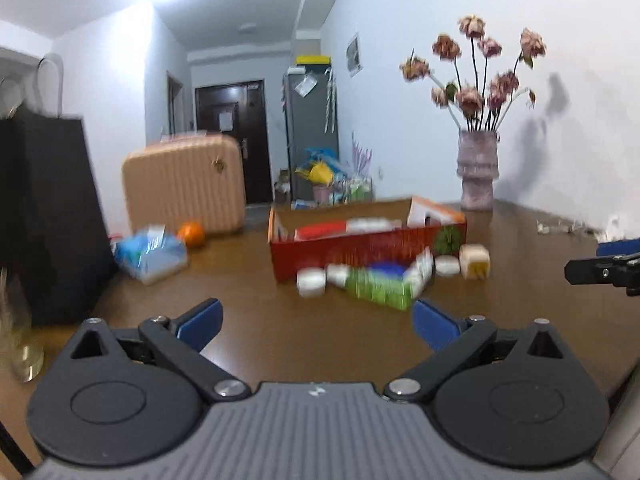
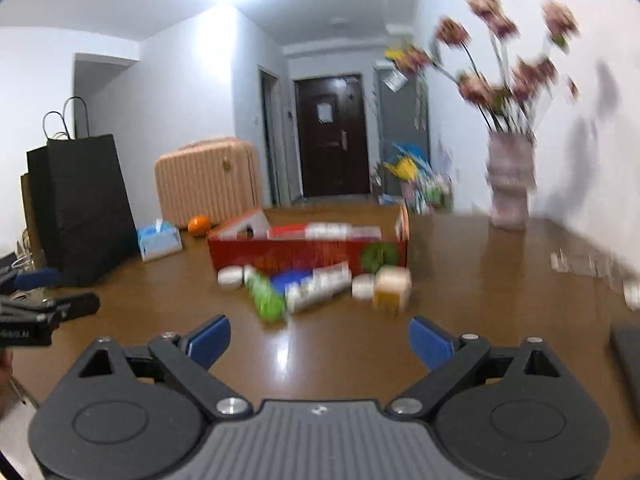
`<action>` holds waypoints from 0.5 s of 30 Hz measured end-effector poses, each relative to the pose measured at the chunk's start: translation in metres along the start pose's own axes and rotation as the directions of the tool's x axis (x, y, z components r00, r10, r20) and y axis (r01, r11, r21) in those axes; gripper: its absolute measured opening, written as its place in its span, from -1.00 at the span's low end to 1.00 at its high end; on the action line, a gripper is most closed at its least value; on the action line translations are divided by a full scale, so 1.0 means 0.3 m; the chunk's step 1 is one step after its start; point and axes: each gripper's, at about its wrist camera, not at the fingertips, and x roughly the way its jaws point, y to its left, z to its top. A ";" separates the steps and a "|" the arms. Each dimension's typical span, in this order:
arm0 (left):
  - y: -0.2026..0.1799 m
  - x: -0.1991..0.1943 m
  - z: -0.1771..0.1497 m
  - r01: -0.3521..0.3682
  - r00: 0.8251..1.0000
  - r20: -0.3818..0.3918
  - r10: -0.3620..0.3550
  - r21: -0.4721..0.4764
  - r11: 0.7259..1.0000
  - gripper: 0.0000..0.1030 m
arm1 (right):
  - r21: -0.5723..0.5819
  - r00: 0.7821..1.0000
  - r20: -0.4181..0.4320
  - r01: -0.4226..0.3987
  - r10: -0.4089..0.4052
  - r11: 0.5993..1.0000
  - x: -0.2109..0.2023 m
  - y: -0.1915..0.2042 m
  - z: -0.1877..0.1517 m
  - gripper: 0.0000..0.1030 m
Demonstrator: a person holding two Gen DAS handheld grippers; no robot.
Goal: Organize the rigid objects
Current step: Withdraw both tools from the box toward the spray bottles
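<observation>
Ahead of both open, empty grippers [image 1: 316,322] [image 2: 319,338]: small packages [image 2: 316,290] before red box [image 2: 308,254]; approach slowly, square up.

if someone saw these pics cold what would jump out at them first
Probably the red box in the middle of the brown table, with a blurred jumble of small packages lying on the table along its near side. Next, the vase of dried pink flowers at the far right by the wall. Both the left gripper and the right gripper are open and empty.
</observation>
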 end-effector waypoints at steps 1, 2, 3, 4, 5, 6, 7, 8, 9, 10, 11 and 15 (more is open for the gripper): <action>-0.001 -0.007 -0.032 0.006 0.999 -0.036 -0.007 -0.028 1.000 1.00 | 0.032 1.000 -0.018 -0.006 0.007 0.999 -0.004 -0.003 -0.031 0.86; 0.004 -0.005 -0.046 0.014 0.998 -0.065 -0.018 -0.053 0.999 1.00 | 0.051 0.999 -0.048 -0.019 0.021 0.999 0.001 -0.006 -0.054 0.86; 0.006 0.002 -0.056 0.025 0.995 -0.099 -0.032 -0.070 0.997 1.00 | 0.048 0.997 -0.072 -0.026 0.029 0.998 0.008 -0.004 -0.067 0.86; 0.003 0.011 -0.055 0.029 0.992 -0.117 -0.037 -0.073 0.997 1.00 | 0.034 0.996 -0.082 -0.023 0.025 0.999 0.016 -0.001 -0.070 0.86; 0.000 0.020 -0.051 0.029 0.993 -0.115 -0.037 -0.066 0.997 1.00 | 0.025 0.997 -0.079 -0.012 0.014 1.000 0.021 0.002 -0.071 0.86; -0.002 0.026 -0.046 0.025 0.994 -0.105 -0.031 -0.062 0.998 1.00 | 0.024 0.997 -0.073 0.001 0.001 1.000 0.028 0.004 -0.068 0.86; -0.003 0.036 -0.039 0.019 0.995 -0.097 -0.025 -0.063 0.998 1.00 | 0.036 0.998 -0.069 0.008 -0.005 0.999 0.038 0.002 -0.063 0.86; -0.006 0.051 -0.033 0.019 0.995 -0.097 -0.026 -0.068 0.998 1.00 | 0.051 0.997 -0.071 0.006 -0.003 0.999 0.052 -0.002 -0.058 0.86; -0.006 0.065 -0.030 0.023 0.994 -0.102 -0.030 -0.075 0.997 1.00 | 0.065 0.997 -0.079 0.004 0.001 0.998 0.067 -0.005 -0.057 0.85; -0.006 0.085 -0.032 0.028 0.993 -0.112 -0.037 -0.084 0.996 1.00 | 0.069 0.996 -0.091 0.004 0.002 0.998 0.085 -0.005 -0.057 0.84; -0.012 0.104 -0.033 0.034 0.991 -0.124 -0.045 -0.091 0.995 1.00 | 0.063 0.995 -0.101 0.006 0.001 0.998 0.102 -0.005 -0.055 0.83; -0.025 0.213 -0.012 0.062 0.985 -0.154 -0.080 -0.115 0.991 1.00 | 0.074 0.992 -0.128 0.019 -0.009 0.997 0.187 -0.024 -0.036 0.80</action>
